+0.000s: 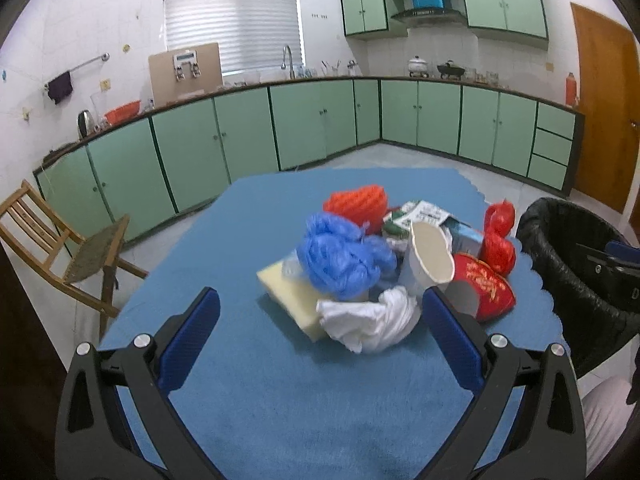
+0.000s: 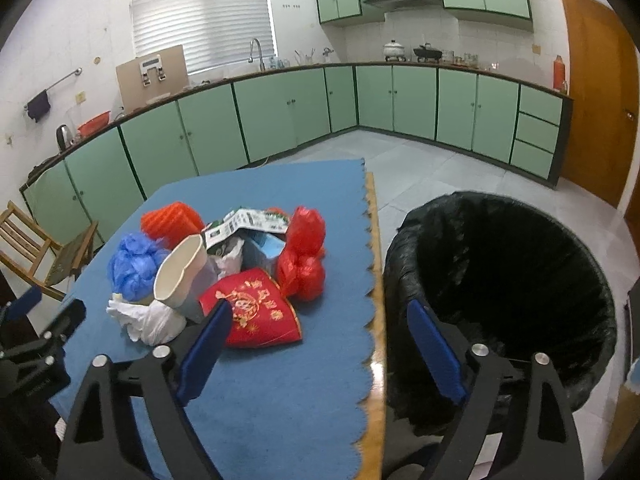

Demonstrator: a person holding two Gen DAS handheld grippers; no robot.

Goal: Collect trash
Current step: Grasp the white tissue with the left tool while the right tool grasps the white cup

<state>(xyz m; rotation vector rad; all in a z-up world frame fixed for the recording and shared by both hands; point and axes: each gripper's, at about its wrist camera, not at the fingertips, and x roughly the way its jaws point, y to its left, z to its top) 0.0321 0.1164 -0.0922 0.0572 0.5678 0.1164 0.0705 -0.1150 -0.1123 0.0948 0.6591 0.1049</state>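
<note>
Left gripper hangs with jaws spread, empty, just short of the white crumpled plastic bag at 12 o'clock. Right gripper is likewise spread and empty, straddling the table edge with the black-lined bin at 1 o'clock.

The trash sits heaped mid-table on the blue cloth: yellow sponge, blue bag, tilted paper cup, red printed bowl, knotted red bag, orange foam net.

Risks, as I judge them: tugging the white bag could topple the cup or drag neighbours; slack film may slip out.

The bowl's gold characters and the leaflet print stay unreadable.
</note>
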